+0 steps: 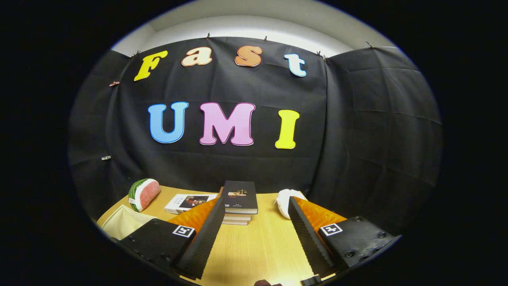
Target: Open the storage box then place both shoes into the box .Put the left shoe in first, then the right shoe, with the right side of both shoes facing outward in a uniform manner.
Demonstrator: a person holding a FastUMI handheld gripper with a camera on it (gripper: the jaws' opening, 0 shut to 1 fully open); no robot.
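Wooden table [258,246] bare between claw [254,208] fingers (spread apart), book stack [239,200] ahead, white shoe [285,202] by right finger.

Your gripper [254,222]: fingers spread wide, holding nothing, above the worktop [254,250]. Beyond them: stacked books [239,200], watermelon slice [143,193], white shoe [285,201].

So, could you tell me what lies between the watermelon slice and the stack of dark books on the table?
In the gripper view, a flat white booklet lies on the table between the watermelon slice and the book stack. The gripper has its jaws open.
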